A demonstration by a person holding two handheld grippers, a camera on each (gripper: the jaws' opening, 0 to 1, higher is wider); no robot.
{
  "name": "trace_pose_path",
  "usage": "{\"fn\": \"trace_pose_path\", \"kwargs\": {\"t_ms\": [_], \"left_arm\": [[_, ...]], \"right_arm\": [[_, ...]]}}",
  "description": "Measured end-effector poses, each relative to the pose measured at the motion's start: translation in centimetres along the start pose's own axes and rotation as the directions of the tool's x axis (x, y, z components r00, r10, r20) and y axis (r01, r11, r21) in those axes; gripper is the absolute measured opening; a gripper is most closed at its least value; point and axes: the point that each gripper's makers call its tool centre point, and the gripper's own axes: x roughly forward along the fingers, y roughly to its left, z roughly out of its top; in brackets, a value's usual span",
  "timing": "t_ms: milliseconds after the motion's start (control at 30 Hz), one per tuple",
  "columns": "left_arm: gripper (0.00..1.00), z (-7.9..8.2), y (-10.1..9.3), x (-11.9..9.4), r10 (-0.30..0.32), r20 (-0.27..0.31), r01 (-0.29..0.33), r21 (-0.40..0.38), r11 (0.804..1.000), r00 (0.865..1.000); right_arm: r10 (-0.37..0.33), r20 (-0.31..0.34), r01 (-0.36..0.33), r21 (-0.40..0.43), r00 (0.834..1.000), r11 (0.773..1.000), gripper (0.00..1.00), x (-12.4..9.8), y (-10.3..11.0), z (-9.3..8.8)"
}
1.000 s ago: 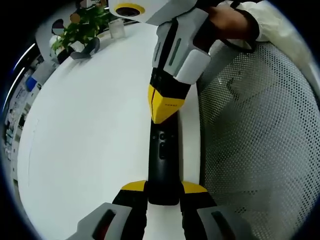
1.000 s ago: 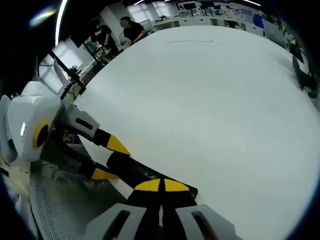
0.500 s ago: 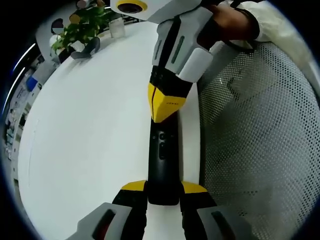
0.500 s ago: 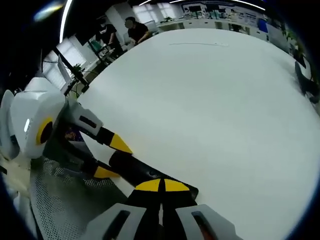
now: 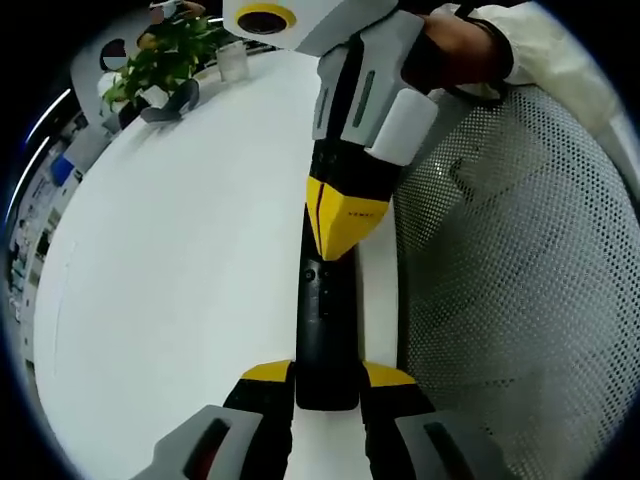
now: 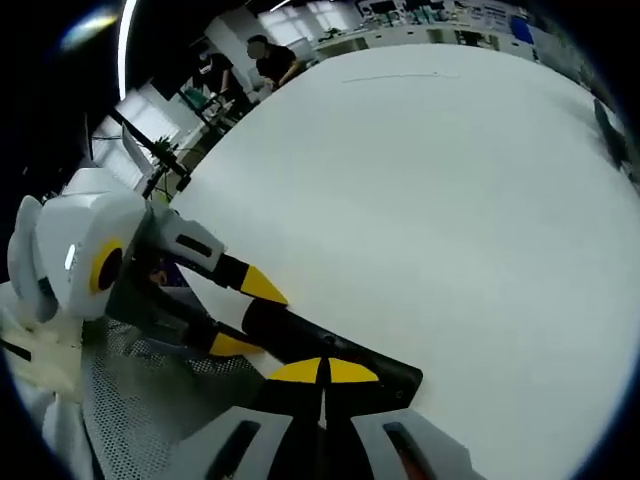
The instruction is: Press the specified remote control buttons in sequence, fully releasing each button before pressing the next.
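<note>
A long black remote [image 5: 325, 335] lies along the white table's [image 5: 180, 250] edge. My left gripper [image 5: 327, 373] is shut on its near end, one yellow tip on each side. My right gripper [image 5: 343, 235] comes down from above, shut, its joined yellow tips resting on the remote just above the round buttons [image 5: 322, 295]. In the right gripper view my right gripper [image 6: 322, 372] sits shut on top of the remote [image 6: 300, 340]. There my left gripper [image 6: 247, 315] clamps the remote's far end from the left.
A grey mesh chair [image 5: 510, 280] stands right beside the table edge and the remote. A potted plant [image 5: 160, 55] and a dark object [image 5: 170, 100] sit at the far end. A person's hand [image 5: 460, 40] holds the right gripper. People [image 6: 265, 60] stand beyond the table [image 6: 420, 200].
My right gripper's tips have slid a little along the remote toward my left gripper and look larger. The remote and my left gripper have not moved.
</note>
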Motion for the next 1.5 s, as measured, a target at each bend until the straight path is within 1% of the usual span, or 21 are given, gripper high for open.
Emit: {"fn": "trace_pose_path", "kwargs": {"t_ms": [67,100,267,500,567,733,867,967,1000,1067,1100,1167,1200,1267,1400,1500], "left_arm": [[0.24,0.03,-0.03,0.01,-0.001,-0.002,0.001,0.007,1.0,1.0],[0.24,0.05,-0.05,0.02,-0.001,-0.002,0.001,0.007,1.0,1.0],[0.24,0.04,-0.09,0.02,-0.001,-0.005,0.001,0.006,1.0,1.0],[0.23,0.01,-0.08,0.01,-0.008,-0.021,0.008,0.017,1.0,1.0],[0.23,-0.01,-0.05,0.0,-0.008,-0.02,0.008,0.017,1.0,1.0],[0.23,-0.08,-0.06,-0.04,-0.016,-0.01,0.016,0.035,0.999,1.0],[0.23,-0.01,-0.08,0.01,-0.019,-0.025,0.02,0.052,0.998,1.0],[0.23,0.02,-0.05,0.02,-0.018,-0.037,0.02,0.047,0.999,0.999],[0.23,0.01,-0.05,0.02,-0.017,-0.039,0.019,0.042,0.999,0.999],[0.23,-0.06,-0.04,-0.01,-0.011,-0.04,0.012,0.027,1.0,0.999],[0.23,-0.09,-0.07,-0.03,-0.01,-0.039,0.011,0.029,1.0,0.999],[0.23,-0.12,-0.08,-0.05,-0.012,-0.034,0.013,0.029,1.0,0.999],[0.23,-0.12,-0.09,-0.05,-0.013,-0.033,0.014,0.029,0.999,0.999],[0.23,-0.14,-0.07,-0.07,-0.014,-0.035,0.015,0.03,0.999,0.999],[0.23,-0.09,-0.09,-0.05,-0.011,-0.042,0.012,0.03,0.999,0.999],[0.23,-0.09,-0.12,-0.06,-0.009,-0.039,0.011,0.031,0.999,0.999]], "right_arm": [[-0.014,-0.019,0.013,-0.016,1.0,1.0,0.0,0.16,-0.08,-0.35],[-0.008,-0.02,0.007,-0.022,1.0,1.0,0.0,0.18,0.06,-0.37],[-0.027,-0.016,0.026,-0.046,1.0,0.999,0.0,0.15,0.04,-0.42],[-0.016,-0.006,0.016,0.002,1.0,1.0,0.0,0.19,-0.1,-0.31],[-0.011,-0.006,0.011,0.014,1.0,1.0,0.0,0.26,-0.14,-0.28],[0.007,-0.004,-0.007,0.076,1.0,0.997,0.0,0.28,-0.22,-0.19],[-0.001,-0.008,0.002,0.081,1.0,0.997,0.0,0.28,-0.08,-0.21],[0.002,-0.003,-0.001,0.08,1.0,0.997,0.0,0.25,-0.08,-0.24],[0.002,0.0,-0.002,0.074,1.0,0.997,0.0,0.24,-0.02,-0.25],[-0.006,-0.001,0.006,0.038,1.0,0.999,0.0,0.25,0.17,-0.3],[-0.007,-0.002,0.007,0.038,1.0,0.999,0.0,0.25,0.21,-0.29],[-0.006,-0.003,0.006,0.049,1.0,0.999,0.0,0.21,0.13,-0.26],[0.001,-0.005,0.0,0.068,1.0,0.998,0.0,0.18,0.08,-0.26],[0.01,-0.035,-0.007,0.096,0.999,0.995,0.0,0.0,0.09,-0.68],[0.004,-0.046,0.001,0.106,0.999,0.994,0.0,-0.2,-0.1,-0.92],[-0.01,-0.053,0.015,0.095,0.999,0.995,0.0,-0.41,-0.34,-0.96]]}}
